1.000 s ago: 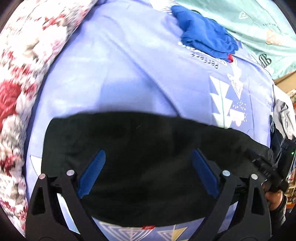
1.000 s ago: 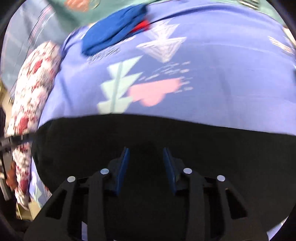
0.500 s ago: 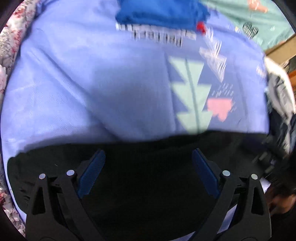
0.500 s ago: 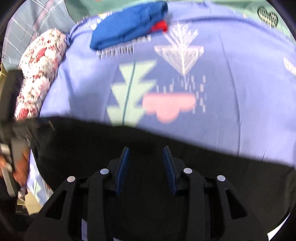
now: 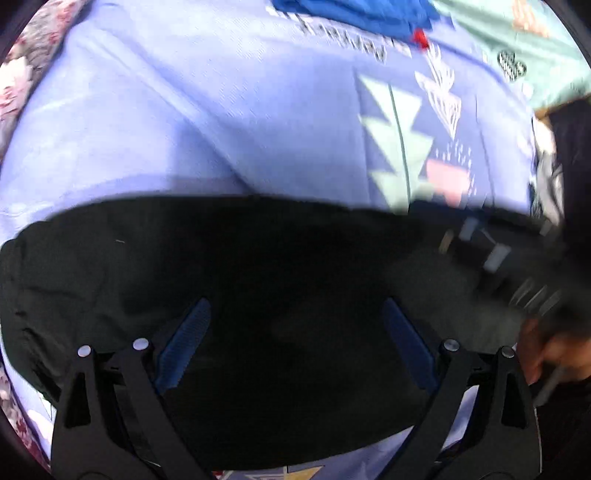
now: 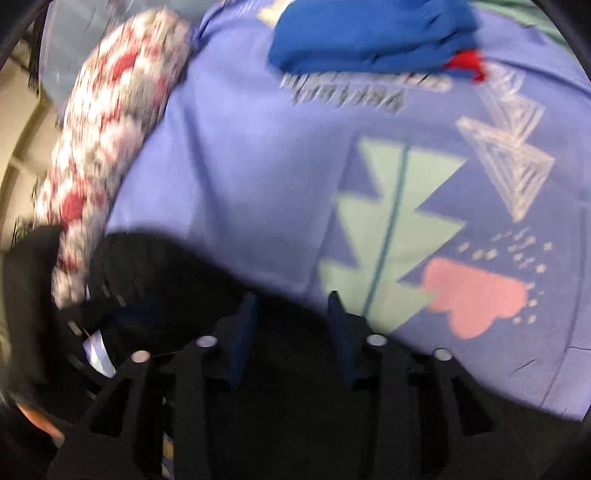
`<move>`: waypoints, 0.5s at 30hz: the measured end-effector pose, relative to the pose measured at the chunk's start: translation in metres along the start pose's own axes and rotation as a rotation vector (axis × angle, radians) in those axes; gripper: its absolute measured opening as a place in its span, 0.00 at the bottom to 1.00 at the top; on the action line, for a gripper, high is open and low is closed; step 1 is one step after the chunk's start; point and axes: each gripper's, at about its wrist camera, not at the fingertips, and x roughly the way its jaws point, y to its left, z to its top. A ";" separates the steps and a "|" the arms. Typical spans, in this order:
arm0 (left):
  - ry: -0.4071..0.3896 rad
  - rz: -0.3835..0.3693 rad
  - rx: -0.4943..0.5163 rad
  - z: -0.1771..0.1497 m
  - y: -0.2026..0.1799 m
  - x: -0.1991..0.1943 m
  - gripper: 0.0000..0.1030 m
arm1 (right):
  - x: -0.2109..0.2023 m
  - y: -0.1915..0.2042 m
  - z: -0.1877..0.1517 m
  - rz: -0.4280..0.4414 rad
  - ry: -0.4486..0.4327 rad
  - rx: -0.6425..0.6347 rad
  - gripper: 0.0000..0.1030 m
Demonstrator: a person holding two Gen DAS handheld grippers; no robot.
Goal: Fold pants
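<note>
Black pants [image 5: 236, 280] spread flat along the near edge of the lilac printed bedsheet [image 5: 207, 122], folded blue garment [image 6: 369, 33] at the far edge, floral pillow [image 6: 110, 122] at the left edge. Left gripper [image 5: 295, 343] spread wide above the pants, gripping nothing. Right gripper [image 6: 291, 332] narrowed, just closing further, black cloth between its pads; grip impossible to confirm through blur.

Two wrist fisheyes, steeply down over the bedsheet [image 5: 221, 110]

Each camera looks along its own fingers, close above the black pants [image 5: 258, 258]; both views share the sheet's green tree print [image 6: 391, 229] and blue folded cloth [image 6: 369, 33] beyond it.
</note>
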 end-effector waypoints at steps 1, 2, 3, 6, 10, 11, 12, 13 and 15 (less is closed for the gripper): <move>-0.019 0.001 -0.016 0.002 0.004 -0.005 0.93 | 0.002 0.003 -0.006 0.008 0.022 -0.024 0.35; -0.040 0.003 -0.036 0.005 0.009 -0.011 0.93 | 0.003 0.005 -0.012 0.031 0.037 -0.037 0.35; -0.060 0.008 -0.056 0.009 0.013 -0.014 0.93 | 0.003 0.005 -0.017 0.048 0.049 -0.037 0.35; -0.063 0.032 -0.065 0.022 0.013 -0.010 0.93 | 0.006 0.005 -0.034 0.067 0.085 -0.049 0.35; -0.012 0.072 0.002 0.028 -0.001 0.012 0.93 | 0.008 -0.001 -0.043 0.081 0.080 -0.016 0.35; 0.009 0.082 0.017 0.026 -0.004 0.019 0.93 | 0.008 -0.003 -0.043 0.087 0.076 -0.006 0.35; 0.029 0.090 0.025 0.023 -0.005 0.026 0.93 | 0.007 -0.005 -0.044 0.098 0.072 0.008 0.35; 0.041 0.094 0.027 0.019 -0.004 0.031 0.93 | 0.006 -0.006 -0.043 0.106 0.071 0.016 0.35; 0.026 0.104 0.053 0.011 -0.004 0.034 0.93 | 0.005 -0.009 -0.044 0.110 0.078 0.021 0.35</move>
